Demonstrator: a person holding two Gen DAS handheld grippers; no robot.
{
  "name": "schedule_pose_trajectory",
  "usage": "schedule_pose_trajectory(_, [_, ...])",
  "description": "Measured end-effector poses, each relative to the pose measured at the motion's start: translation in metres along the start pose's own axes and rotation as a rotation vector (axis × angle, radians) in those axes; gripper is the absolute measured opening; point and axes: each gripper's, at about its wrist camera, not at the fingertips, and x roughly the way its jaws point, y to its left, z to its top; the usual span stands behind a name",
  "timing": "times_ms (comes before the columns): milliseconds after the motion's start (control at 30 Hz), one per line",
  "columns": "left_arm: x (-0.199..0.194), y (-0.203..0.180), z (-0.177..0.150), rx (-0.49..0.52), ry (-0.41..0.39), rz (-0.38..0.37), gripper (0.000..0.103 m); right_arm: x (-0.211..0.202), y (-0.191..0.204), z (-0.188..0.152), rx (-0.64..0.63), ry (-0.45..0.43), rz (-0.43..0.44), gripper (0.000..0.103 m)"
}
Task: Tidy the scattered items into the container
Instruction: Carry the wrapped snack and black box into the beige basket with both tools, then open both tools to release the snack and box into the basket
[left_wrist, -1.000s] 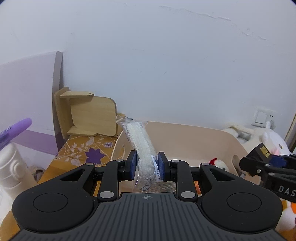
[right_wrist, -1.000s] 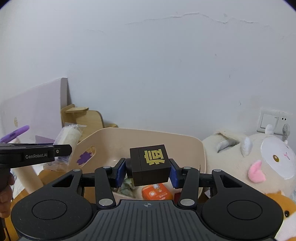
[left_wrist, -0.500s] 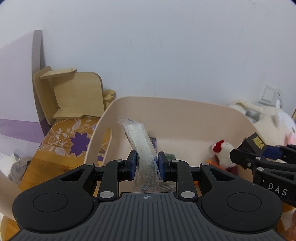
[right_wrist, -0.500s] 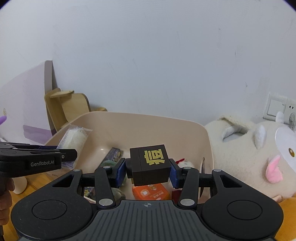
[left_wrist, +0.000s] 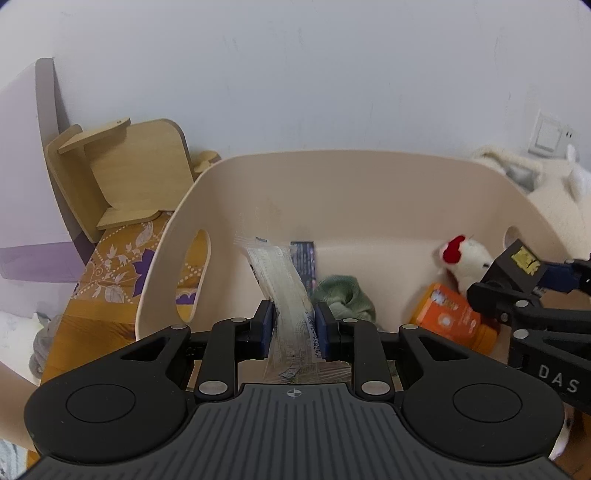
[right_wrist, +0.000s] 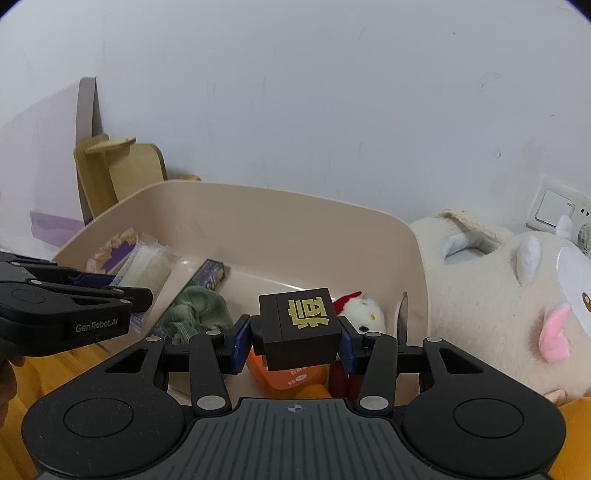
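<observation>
A beige plastic tub (left_wrist: 351, 184) (right_wrist: 288, 218) stands in front of me. My left gripper (left_wrist: 293, 326) is shut on a clear plastic-wrapped white packet (left_wrist: 284, 280), held over the tub's left half; it also shows in the right wrist view (right_wrist: 147, 266). My right gripper (right_wrist: 295, 341) is shut on a black cube with a gold character (right_wrist: 299, 326), held over the tub's right half; the cube also shows in the left wrist view (left_wrist: 517, 266). Inside the tub lie a green cloth (left_wrist: 343, 295), an orange bottle (left_wrist: 450, 317), a small white plush with a red bow (left_wrist: 469, 258) and a dark box (left_wrist: 304, 258).
A wooden stand (left_wrist: 122, 173) sits left of the tub on a patterned orange cloth (left_wrist: 114, 266). A large white plush toy (right_wrist: 498, 295) lies right of the tub. A wall with a socket (right_wrist: 554, 206) is behind. A purple-white board (left_wrist: 26, 166) leans at the left.
Both grippers have moved forward and down over the tub with their loads, so the tub's inside now shows. Neither grip has changed.
</observation>
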Motion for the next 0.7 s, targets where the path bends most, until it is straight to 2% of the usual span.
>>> schedule_pose_trajectory(233, [0.006, -0.002, -0.002, 0.025, 0.017, 0.002, 0.026, 0.002, 0.003, -0.001, -0.013, 0.016, -0.009, 0.044])
schedule_pose_trajectory(467, [0.004, -0.005, -0.001, 0.052, 0.002, 0.032, 0.026, 0.002, 0.002, 0.001, -0.01, 0.033, -0.01, 0.044])
schedule_pose_trajectory(500, [0.003, -0.004, 0.0, 0.05, -0.001, 0.03, 0.027, 0.002, 0.002, 0.001, -0.006, 0.036, -0.009, 0.045])
schedule_pose_trajectory(533, [0.001, -0.003, 0.0, 0.049, -0.004, 0.025, 0.028, 0.001, 0.002, 0.001, 0.001, 0.037, -0.006, 0.052])
schedule_pose_trajectory(700, [-0.012, -0.001, -0.001, 0.054, -0.054, 0.033, 0.066, -0.01, 0.001, 0.002, 0.005, 0.007, -0.002, 0.062])
